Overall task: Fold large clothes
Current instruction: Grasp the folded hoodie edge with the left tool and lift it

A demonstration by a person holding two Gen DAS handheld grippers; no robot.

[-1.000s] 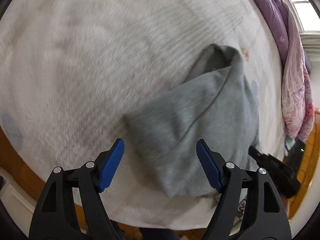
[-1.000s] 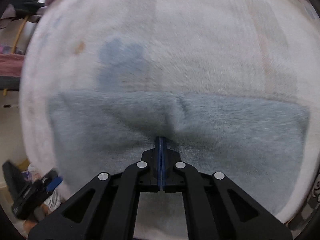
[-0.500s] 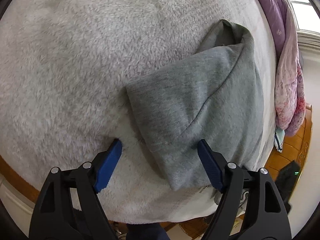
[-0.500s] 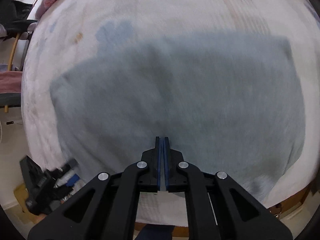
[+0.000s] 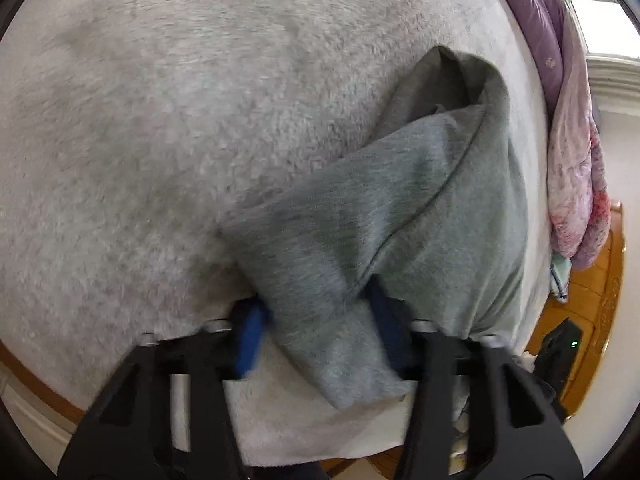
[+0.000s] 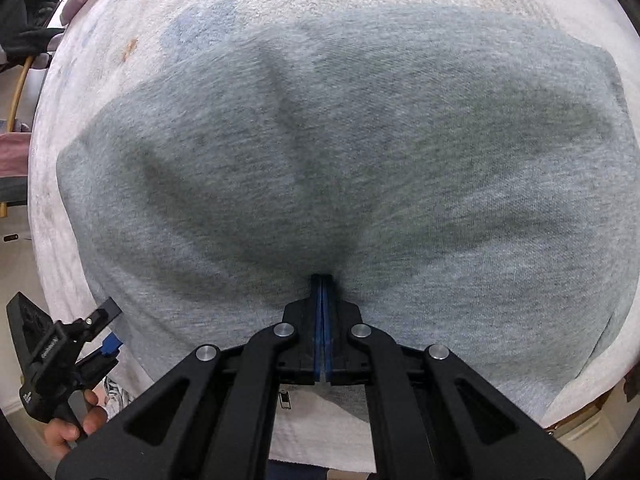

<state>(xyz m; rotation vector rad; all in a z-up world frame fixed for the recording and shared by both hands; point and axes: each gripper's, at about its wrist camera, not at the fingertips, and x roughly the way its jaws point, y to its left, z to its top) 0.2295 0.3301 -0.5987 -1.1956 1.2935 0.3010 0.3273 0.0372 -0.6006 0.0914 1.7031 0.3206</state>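
A fuzzy white fleece blanket [image 5: 200,120] covers the bed, with a purple-pink floral quilt [image 5: 576,184] bunched at its far edge. The grey knit garment [image 6: 360,152] lies on the blanket; left gripper [image 5: 320,332] straddles its corner, not clamped, while right gripper [image 6: 322,280] is pinched on its near hem.

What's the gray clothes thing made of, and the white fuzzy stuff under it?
The gray garment looks like soft matte knit, likely cotton jersey: speckled heather weave, limp folds. The white blanket looks like plush fleece: short fuzzy pile.
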